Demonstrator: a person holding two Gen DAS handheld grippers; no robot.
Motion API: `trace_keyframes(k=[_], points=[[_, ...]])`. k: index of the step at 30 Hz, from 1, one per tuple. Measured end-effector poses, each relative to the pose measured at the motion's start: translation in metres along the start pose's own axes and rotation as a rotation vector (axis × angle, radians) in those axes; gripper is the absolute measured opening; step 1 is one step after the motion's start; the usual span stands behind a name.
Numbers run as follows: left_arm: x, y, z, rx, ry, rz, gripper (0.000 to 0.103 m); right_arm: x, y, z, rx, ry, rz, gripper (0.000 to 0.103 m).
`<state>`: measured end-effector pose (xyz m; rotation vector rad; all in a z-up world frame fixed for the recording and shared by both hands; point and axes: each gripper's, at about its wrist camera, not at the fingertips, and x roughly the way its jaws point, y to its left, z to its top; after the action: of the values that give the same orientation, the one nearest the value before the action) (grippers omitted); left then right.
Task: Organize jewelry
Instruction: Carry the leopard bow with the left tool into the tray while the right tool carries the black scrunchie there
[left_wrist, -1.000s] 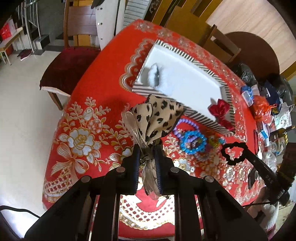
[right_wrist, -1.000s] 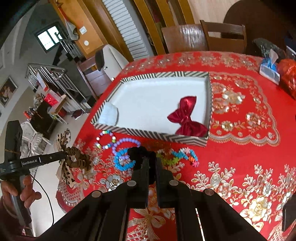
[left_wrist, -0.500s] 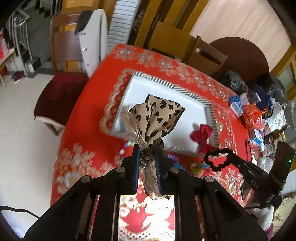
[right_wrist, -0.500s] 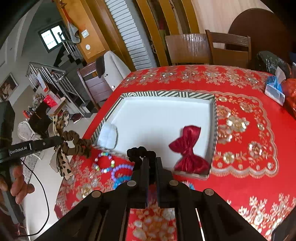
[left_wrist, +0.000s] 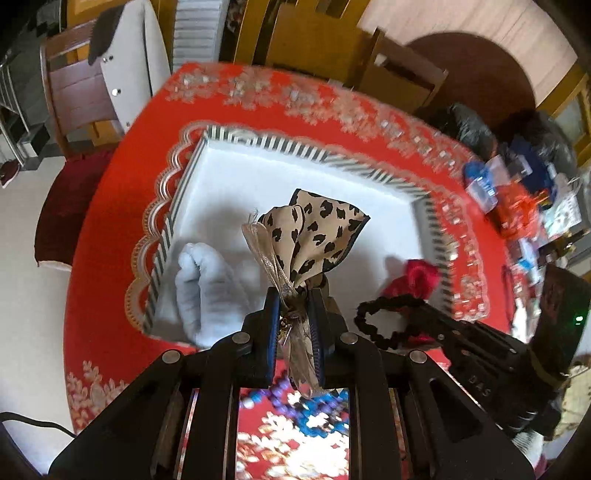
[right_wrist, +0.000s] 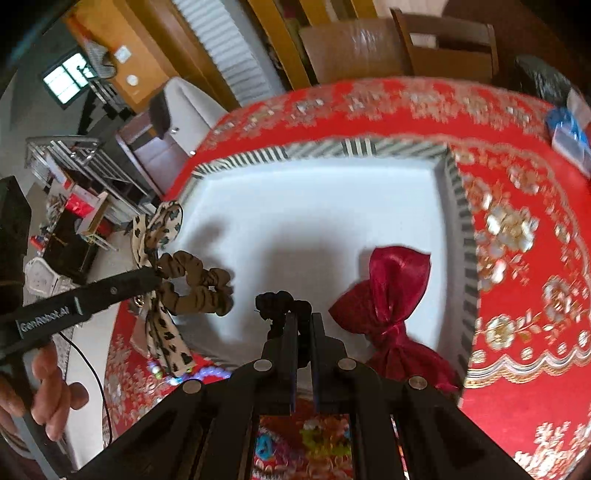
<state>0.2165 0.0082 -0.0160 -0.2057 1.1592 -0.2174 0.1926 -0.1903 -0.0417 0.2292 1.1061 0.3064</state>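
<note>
Bright daylight, soft shadows on the tray (left_wrist: 343, 192), motion blur, dark bulging fisheye edges.

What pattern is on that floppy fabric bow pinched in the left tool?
Tan fabric bow with black leopard-style spots; clearest in the left wrist view.

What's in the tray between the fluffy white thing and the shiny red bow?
Only bare white tray floor lies between the white cloth and the red bow, crossed by shadows. The left wrist view shows it, partly hidden by the held leopard bow.
</note>
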Motion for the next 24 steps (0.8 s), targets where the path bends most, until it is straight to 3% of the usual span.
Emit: trace_keyframes(k=[7, 12, 16, 20, 24], points=[[0.043, 0.015, 0.003, 0.010, 0.080, 0.082, 0.014, 0.027, -0.006, 0.000, 0.003, 0.065, -0.066, 0.006], [0.055, 0.014, 0.007, 0.022, 0.080, 0.102, 0.014, 0.030, -0.011, 0.001, 0.014, 0.076, -0.095, 0.009], [0.056, 0.012, 0.006, 0.038, 0.069, 0.119, 0.014, 0.019, -0.013, 0.000, 0.026, 0.051, -0.081, 0.030], [0.051, 0.010, 0.004, 0.042, 0.065, 0.126, 0.023, 0.006, -0.009, -0.001, 0.020, 0.029, -0.079, 0.030], [0.035, 0.008, -0.001, 0.040, 0.042, 0.117, 0.038, -0.008, -0.003, -0.006, 0.019, 0.007, -0.065, 0.030]])
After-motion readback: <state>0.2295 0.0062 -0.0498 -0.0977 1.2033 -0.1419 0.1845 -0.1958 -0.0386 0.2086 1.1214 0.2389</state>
